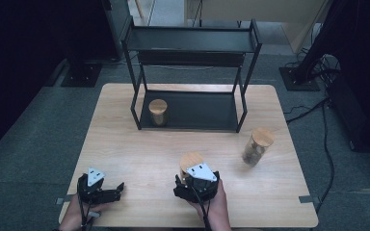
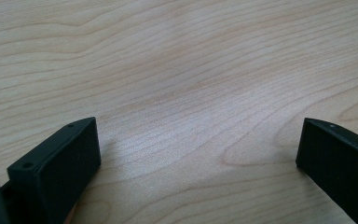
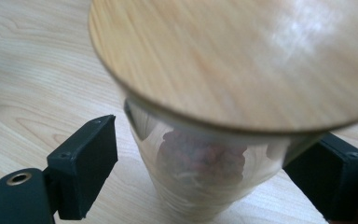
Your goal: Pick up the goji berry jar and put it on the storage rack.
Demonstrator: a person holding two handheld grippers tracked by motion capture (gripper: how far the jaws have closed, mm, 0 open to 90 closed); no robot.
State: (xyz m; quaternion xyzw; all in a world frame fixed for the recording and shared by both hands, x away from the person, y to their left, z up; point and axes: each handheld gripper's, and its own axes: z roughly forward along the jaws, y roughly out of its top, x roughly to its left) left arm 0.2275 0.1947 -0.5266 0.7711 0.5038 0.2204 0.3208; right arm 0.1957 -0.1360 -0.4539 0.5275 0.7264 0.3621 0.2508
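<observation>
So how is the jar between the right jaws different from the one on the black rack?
The jar by the right gripper stands on the bare table, near the person; the rack jar sits on the black rack's bottom shelf, farther back. The near jar has jaws on both sides, with a gap at the left one; nothing is near the rack jar. Both stand upright under round wooden lids.

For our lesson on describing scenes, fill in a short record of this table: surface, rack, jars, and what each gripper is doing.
surface: wooden table
rack: black two-shelf rack at the table's far edge
jar on rack: one jar on the lower shelf
jar at right: one jar standing free on the table
near jar: glass, wooden lid, reddish contents, between the right gripper's jaws
right gripper: left pad apart from the glass, right pad partly hidden
left gripper: open above bare wood
</observation>
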